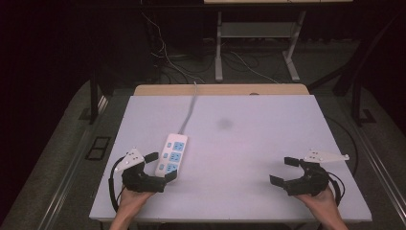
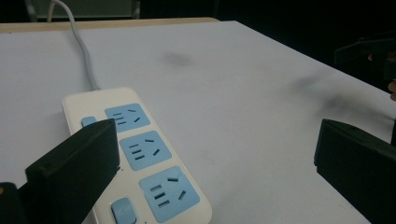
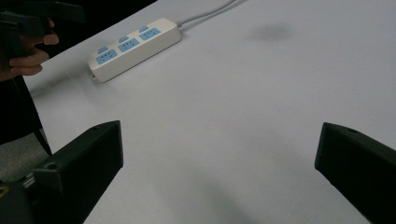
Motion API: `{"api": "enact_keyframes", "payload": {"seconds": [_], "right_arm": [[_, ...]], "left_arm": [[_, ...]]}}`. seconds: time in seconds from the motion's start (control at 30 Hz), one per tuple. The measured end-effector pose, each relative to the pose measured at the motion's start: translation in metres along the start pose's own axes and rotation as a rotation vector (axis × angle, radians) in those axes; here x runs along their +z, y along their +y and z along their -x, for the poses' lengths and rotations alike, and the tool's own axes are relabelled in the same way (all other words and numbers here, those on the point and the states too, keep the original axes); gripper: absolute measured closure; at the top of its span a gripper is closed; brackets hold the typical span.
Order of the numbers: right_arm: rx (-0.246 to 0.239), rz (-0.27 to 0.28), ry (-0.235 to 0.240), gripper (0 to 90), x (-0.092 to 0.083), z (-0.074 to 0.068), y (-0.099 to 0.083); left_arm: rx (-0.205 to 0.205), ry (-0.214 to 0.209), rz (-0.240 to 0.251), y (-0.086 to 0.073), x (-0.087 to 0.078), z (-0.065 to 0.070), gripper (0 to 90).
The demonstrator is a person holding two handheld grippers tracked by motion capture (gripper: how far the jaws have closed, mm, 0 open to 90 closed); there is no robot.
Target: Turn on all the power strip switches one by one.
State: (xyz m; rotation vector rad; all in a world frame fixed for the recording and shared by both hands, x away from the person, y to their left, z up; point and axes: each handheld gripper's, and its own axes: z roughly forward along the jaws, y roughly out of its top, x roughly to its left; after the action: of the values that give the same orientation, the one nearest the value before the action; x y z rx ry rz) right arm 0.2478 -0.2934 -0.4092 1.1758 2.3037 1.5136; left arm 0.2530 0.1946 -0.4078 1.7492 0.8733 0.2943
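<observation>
Power strip (image 1: 172,154) lies at the left of the white tabletop (image 1: 249,143), just beside the left tool (image 1: 160,167), its grey cord (image 1: 189,111) running off toward the far edge. The left tool's jaws stand wide apart with nothing between them; in the left gripper view one jaw overlaps the strip's near corner, so whether it touches there I cannot tell. The right tool (image 1: 283,171) is also spread wide and holds nothing, well apart from the strip.

The likely risk: a jaw coming in low could push the light strip sideways rather than straddle it, and the cord could drag it askew.

The left gripper view shows the three blue sockets (image 2: 140,149) and the small switches. The right gripper view gives the strip's (image 3: 135,46) side wall and the left hand (image 3: 28,51). The high view alone gives the whole cord.
</observation>
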Motion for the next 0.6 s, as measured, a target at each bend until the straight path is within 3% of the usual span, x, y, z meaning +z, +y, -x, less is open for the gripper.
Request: {"api": "enact_keyframes", "payload": {"seconds": [0.6], "right_arm": [[-0.006, -0.010, -0.002, 0.8, -0.0003, -0.0008, -0.0011]], "left_arm": [[-0.007, -0.006, -0.008, 0.0001, 0.0004, 0.0032, 0.0]]}}
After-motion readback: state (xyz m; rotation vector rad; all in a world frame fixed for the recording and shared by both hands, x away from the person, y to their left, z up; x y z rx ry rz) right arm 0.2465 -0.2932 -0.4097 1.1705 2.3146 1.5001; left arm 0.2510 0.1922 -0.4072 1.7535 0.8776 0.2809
